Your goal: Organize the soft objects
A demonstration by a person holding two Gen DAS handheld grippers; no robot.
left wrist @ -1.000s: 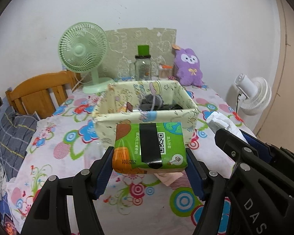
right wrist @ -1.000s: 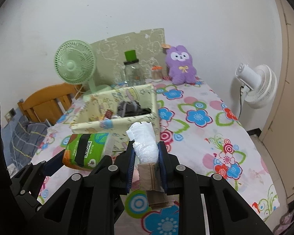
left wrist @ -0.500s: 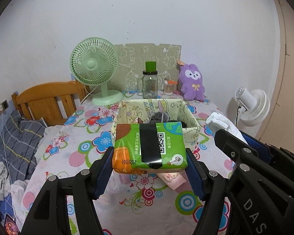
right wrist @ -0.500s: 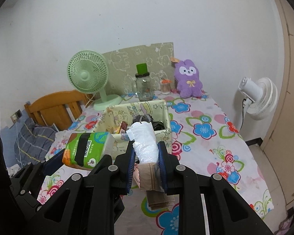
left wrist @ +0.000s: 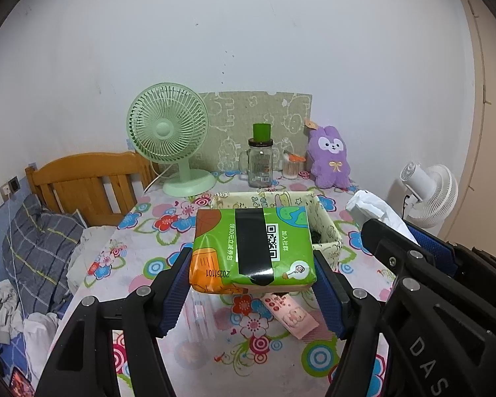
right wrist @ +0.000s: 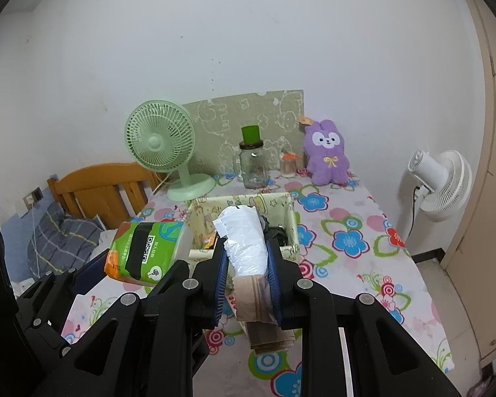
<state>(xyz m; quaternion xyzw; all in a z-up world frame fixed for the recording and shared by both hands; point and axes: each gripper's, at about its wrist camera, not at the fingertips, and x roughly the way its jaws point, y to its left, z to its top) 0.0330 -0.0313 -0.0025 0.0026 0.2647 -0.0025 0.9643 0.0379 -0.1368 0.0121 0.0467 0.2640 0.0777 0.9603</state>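
My left gripper (left wrist: 253, 261) is shut on a green and orange tissue pack (left wrist: 252, 248) with a black strip, held above the flowered table in front of the patterned storage box (left wrist: 327, 223). The pack also shows in the right wrist view (right wrist: 145, 251). My right gripper (right wrist: 246, 261) is shut on a white crumpled plastic bag (right wrist: 244, 240), with brown paper (right wrist: 253, 297) under it, held before the box (right wrist: 289, 215). The bag shows at the right of the left wrist view (left wrist: 375, 210). Dark items lie in the box.
A pink packet (left wrist: 291, 316) lies on the tablecloth below the pack. At the back stand a green fan (left wrist: 168, 132), a glass jar with green lid (left wrist: 261, 158), a purple plush rabbit (left wrist: 329, 157). A white fan (right wrist: 441, 182) is right, a wooden headboard (left wrist: 89, 182) left.
Both grippers have lifted and drawn back from the box with their loads; the box and table now look smaller and lower. Both grips are unchanged.
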